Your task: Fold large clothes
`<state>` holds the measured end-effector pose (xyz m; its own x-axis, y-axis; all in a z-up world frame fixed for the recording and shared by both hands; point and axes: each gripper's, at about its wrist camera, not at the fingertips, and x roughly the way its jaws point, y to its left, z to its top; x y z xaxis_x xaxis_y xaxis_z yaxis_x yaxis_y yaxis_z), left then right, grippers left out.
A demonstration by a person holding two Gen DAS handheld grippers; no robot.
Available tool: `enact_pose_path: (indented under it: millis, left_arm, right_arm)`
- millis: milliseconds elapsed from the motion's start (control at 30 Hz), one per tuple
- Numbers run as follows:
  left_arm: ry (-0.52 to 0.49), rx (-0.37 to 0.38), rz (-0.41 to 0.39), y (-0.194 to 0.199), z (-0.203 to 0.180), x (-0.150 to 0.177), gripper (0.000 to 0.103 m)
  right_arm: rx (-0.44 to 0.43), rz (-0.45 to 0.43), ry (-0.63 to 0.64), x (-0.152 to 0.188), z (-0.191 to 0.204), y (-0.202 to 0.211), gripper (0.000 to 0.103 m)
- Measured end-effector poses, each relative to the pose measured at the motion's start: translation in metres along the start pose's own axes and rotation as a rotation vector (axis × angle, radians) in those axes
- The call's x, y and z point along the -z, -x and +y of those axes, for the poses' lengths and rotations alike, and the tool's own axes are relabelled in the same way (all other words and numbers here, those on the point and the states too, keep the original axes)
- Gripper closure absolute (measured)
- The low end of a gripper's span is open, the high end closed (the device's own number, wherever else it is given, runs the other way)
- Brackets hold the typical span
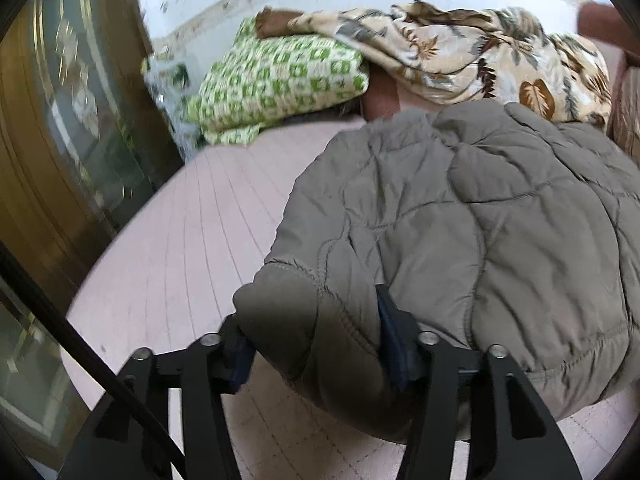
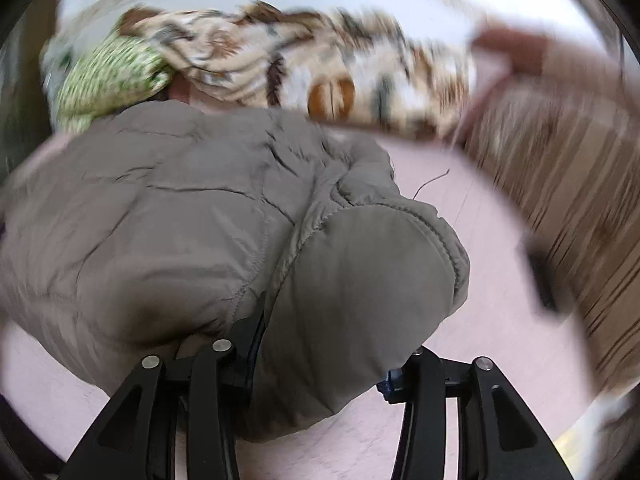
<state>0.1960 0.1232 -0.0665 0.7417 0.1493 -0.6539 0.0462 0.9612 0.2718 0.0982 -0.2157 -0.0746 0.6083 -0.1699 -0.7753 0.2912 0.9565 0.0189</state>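
Note:
A large grey-brown quilted padded jacket point(image 1: 500, 220) lies on a pink bed sheet point(image 1: 180, 248). It also shows in the right wrist view point(image 2: 180, 208). My left gripper point(image 1: 316, 344) is shut on a thick padded corner at the jacket's near left edge. My right gripper point(image 2: 320, 344) is shut on a puffy fold at the jacket's near right corner. In both views the fabric bulges between the fingers and hides the fingertips. The right wrist view is blurred by motion.
A green-and-white checked blanket point(image 1: 280, 76) and a beige leaf-print quilt point(image 1: 460, 52) are piled at the far side of the bed. A wooden glass-fronted cabinet point(image 1: 72, 120) stands at the left. A striped brown cover point(image 2: 560, 200) lies at the right.

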Motion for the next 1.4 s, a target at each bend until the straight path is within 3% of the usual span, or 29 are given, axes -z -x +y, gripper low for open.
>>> enact_pose_path:
  millis: [67,133,233,500,633,700,767,833,900,967,1000,1067,1233,1300,1400]
  left_arm:
    - [0.032,0.025,0.018,-0.002,0.007,0.004,0.038]
    - [0.076,0.055,0.035,-0.002,0.016,0.008,0.032]
    - [0.158,0.093,0.05,0.003,0.039,0.014,0.026]
    - [0.231,0.119,0.009,0.027,0.067,0.023,0.023]
    - [0.295,0.065,-0.02,0.032,0.087,0.021,0.023]
    - [0.33,0.018,-0.053,0.038,0.094,0.02,0.023]
    - [0.336,0.029,-0.073,0.042,0.094,0.018,0.023]
    - [0.312,0.049,-0.103,0.046,0.083,0.015,0.023]
    - [0.25,0.081,-0.135,0.053,0.061,0.012,0.023]
    - [0.169,0.097,-0.171,0.06,0.036,0.007,0.023]
    - [0.133,0.106,-0.183,0.062,0.026,0.005,0.023]
    - [0.088,0.096,-0.174,0.055,0.011,0.004,0.023]
    - [0.17,0.068,0.045,0.002,0.025,0.01,0.022]
    - [0.228,0.106,0.124,-0.016,0.033,0.014,0.017]
    - [0.252,0.112,0.105,-0.014,0.036,0.013,0.017]
  right_arm:
    - [-0.167,0.078,-0.241,0.01,-0.04,-0.015,0.042]
    - [-0.279,0.126,-0.387,0.018,-0.065,-0.026,0.03]
    - [-0.417,0.155,-0.605,0.038,-0.094,-0.031,0.029]
    - [-0.477,0.13,-0.76,0.063,-0.118,-0.01,0.027]
    - [-0.409,0.084,-0.754,0.065,-0.127,0.009,0.027]
    - [-0.328,0.037,-0.724,0.064,-0.132,0.023,0.027]
    - [-0.199,-0.038,-0.627,0.054,-0.126,0.045,0.027]
    - [-0.123,-0.148,-0.524,0.041,-0.11,0.068,0.027]
    - [-0.1,-0.215,-0.404,0.031,-0.089,0.078,0.027]
    - [-0.16,-0.256,-0.32,0.023,-0.065,0.077,0.029]
    - [-0.182,-0.25,-0.302,0.022,-0.06,0.073,0.029]
    - [-0.126,-0.193,-0.266,0.02,-0.05,0.053,0.032]
    - [-0.227,-0.028,-0.434,0.037,-0.089,0.007,0.035]
    - [-0.272,0.033,-0.498,0.048,-0.099,-0.006,0.035]
    - [-0.262,0.03,-0.496,0.05,-0.097,-0.005,0.035]
